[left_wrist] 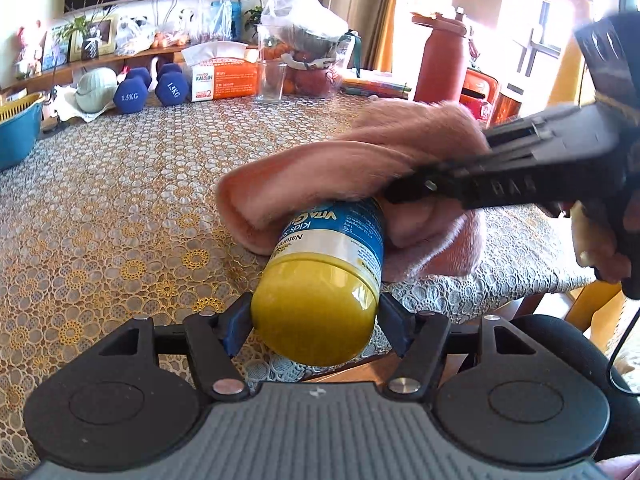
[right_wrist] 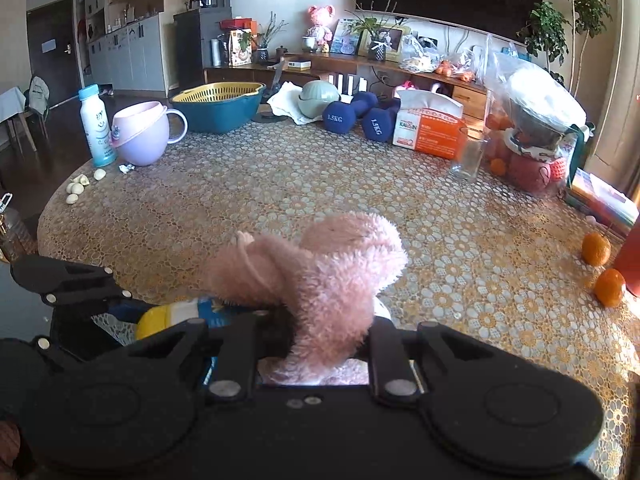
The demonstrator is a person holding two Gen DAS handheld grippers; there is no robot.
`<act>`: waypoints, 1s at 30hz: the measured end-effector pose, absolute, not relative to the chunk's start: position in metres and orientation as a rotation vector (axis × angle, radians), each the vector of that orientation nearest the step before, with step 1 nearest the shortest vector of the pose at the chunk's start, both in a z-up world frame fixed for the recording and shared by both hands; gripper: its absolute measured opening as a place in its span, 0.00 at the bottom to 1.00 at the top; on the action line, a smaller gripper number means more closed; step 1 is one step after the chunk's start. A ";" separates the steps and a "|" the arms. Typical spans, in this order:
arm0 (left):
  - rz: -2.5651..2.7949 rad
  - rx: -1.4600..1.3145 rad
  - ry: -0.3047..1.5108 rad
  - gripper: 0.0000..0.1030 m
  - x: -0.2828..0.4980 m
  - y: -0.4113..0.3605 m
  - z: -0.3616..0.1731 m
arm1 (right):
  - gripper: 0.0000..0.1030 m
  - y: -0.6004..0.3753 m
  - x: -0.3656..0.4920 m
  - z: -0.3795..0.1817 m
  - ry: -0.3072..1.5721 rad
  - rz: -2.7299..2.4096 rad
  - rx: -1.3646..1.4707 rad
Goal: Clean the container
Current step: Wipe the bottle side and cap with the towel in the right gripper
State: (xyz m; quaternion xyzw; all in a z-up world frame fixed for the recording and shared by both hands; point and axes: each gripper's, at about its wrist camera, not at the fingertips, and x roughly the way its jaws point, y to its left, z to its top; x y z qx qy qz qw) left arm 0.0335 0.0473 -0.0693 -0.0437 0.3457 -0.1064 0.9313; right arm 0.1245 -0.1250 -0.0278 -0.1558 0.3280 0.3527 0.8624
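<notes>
A vitamin bottle (left_wrist: 328,264) with a yellow cap and a blue and white label lies on its side, cap towards the left wrist camera. My left gripper (left_wrist: 316,320) is shut on its cap end. A fluffy pink cloth (left_wrist: 360,168) drapes over the bottle's far end, and my right gripper (left_wrist: 404,194) comes in from the right, shut on it. In the right wrist view the pink cloth (right_wrist: 332,280) bunches between the fingers of my right gripper (right_wrist: 320,344), with the bottle (right_wrist: 180,314) and my left gripper (right_wrist: 120,308) at lower left. The bottle's far end is hidden.
On the patterned tablecloth (left_wrist: 120,200) at the back stand blue dumbbells (left_wrist: 152,88), a tissue box (left_wrist: 224,76), a glass (left_wrist: 272,80), a red flask (left_wrist: 440,60) and a blue basin (right_wrist: 218,108). A pink mug (right_wrist: 140,132), a white bottle (right_wrist: 96,128) and two oranges (right_wrist: 600,264) sit nearby.
</notes>
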 end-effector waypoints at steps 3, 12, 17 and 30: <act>-0.199 -0.090 0.695 0.64 0.033 0.047 -0.066 | 0.16 -0.138 0.124 -0.025 0.687 0.704 -0.307; -0.165 0.077 0.583 0.63 0.030 0.026 -0.043 | 0.15 -0.128 0.112 0.032 0.546 0.850 -0.197; -0.182 0.148 0.559 0.63 0.031 0.014 -0.035 | 0.16 -0.103 0.111 0.037 0.555 0.979 -0.162; -0.183 0.103 0.590 0.63 0.035 0.020 -0.034 | 0.16 -0.084 0.147 -0.007 0.708 0.921 -0.238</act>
